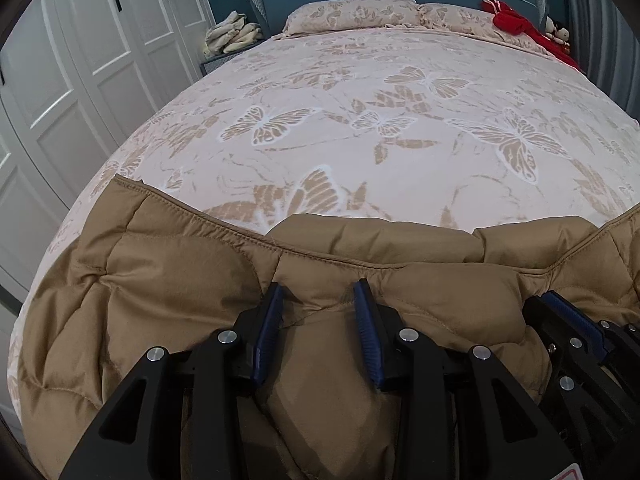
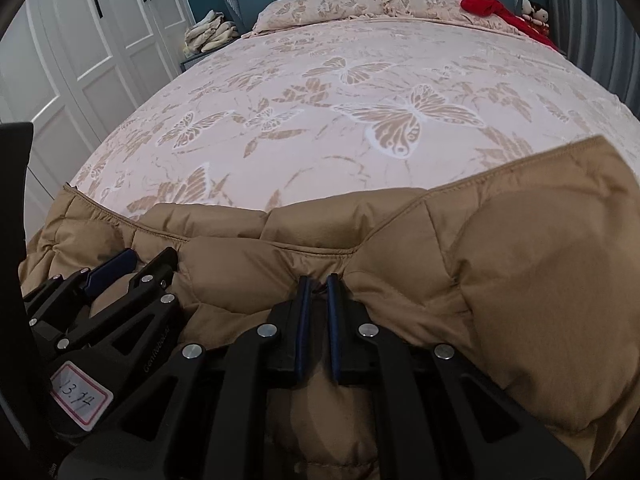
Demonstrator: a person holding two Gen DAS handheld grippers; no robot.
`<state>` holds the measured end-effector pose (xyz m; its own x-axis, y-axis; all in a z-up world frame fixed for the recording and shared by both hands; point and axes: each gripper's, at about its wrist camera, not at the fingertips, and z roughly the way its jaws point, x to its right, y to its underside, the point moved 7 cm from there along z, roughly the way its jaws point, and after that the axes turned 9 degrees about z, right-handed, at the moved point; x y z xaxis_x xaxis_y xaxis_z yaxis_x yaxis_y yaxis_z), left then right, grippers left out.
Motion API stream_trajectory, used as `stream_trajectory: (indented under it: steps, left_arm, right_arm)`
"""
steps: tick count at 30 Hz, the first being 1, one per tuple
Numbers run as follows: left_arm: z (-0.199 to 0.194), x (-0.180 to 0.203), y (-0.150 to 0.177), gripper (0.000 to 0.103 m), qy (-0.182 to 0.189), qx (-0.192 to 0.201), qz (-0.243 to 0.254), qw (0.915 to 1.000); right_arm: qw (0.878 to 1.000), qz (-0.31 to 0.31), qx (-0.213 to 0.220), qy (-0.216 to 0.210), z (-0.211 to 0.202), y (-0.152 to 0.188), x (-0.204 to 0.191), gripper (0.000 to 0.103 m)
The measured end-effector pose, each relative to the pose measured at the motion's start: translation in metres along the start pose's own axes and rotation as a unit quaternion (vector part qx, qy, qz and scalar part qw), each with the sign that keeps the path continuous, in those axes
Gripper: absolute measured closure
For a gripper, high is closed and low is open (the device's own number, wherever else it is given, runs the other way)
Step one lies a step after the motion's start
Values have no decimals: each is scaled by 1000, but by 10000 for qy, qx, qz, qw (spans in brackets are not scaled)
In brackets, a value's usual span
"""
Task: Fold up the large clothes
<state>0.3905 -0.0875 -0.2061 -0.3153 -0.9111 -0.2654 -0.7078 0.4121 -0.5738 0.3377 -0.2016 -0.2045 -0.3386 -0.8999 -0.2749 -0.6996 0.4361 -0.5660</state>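
Left wrist view: black left gripper (image 1: 320, 292) spread wide over tan quilted puffer jacket (image 1: 160, 272). Black right gripper (image 2: 317, 282) pinched on jacket fabric. Beneath, pink butterfly-print bedspread (image 1: 360, 100); white panelled wardrobe (image 1: 80, 48) leftward.

I see a puffy tan jacket (image 1: 168, 288) of smooth, stitched cloth. Under it, the bed (image 1: 360, 92) cover is soft cloth. My left hand-held gripper (image 1: 320, 294) is matt black plastic with shiny metal bolts.
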Motion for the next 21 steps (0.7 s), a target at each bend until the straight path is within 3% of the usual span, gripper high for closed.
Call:
stream_trajectory:
  steps: [21]
  left_arm:
    - [8, -2, 3, 67, -93, 277, -176, 9994]
  right_arm:
    - [9996, 32, 285, -64, 9, 2, 3, 99]
